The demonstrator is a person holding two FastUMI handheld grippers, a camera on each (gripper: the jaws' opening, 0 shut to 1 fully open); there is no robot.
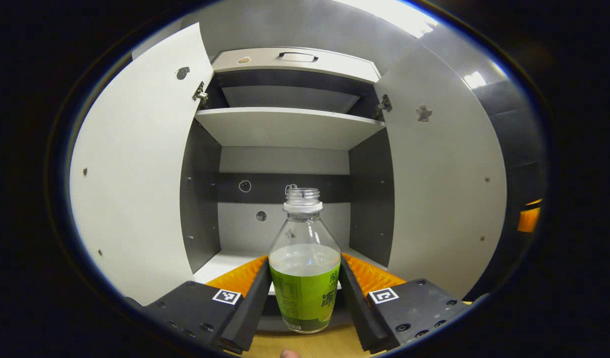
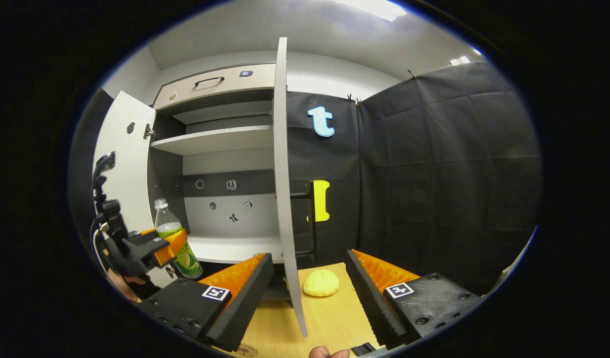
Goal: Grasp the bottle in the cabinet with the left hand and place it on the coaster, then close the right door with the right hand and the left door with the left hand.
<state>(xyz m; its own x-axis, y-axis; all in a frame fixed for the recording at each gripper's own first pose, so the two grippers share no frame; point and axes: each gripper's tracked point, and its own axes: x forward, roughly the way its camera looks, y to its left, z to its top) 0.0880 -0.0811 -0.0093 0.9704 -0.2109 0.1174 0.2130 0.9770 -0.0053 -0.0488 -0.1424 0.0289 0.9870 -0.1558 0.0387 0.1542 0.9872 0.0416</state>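
A clear, capless bottle [image 1: 305, 278] with a green label and some liquid stands upright between the fingers of my left gripper [image 1: 305, 293], which is shut on its lower half, in front of the cabinet's bottom compartment. The right gripper view has the same bottle [image 2: 178, 243] at the far left, held by the left gripper [image 2: 158, 251] beside the open left door [image 2: 126, 164]. My right gripper [image 2: 310, 293] is open over the wooden table, and the open right door [image 2: 285, 199] is seen edge-on just ahead, between its fingers. A small round brown piece [image 2: 245, 350], perhaps the coaster, peeks in at the bottom edge.
Both white doors [image 1: 136, 174] [image 1: 444, 189] of the cabinet stand wide open, with a shelf [image 1: 285, 124] and a drawer [image 1: 295, 57] above it. A yellow lump [image 2: 321, 282] lies on the table [image 2: 330, 318] past the right door. Black cloth walls close the right side.
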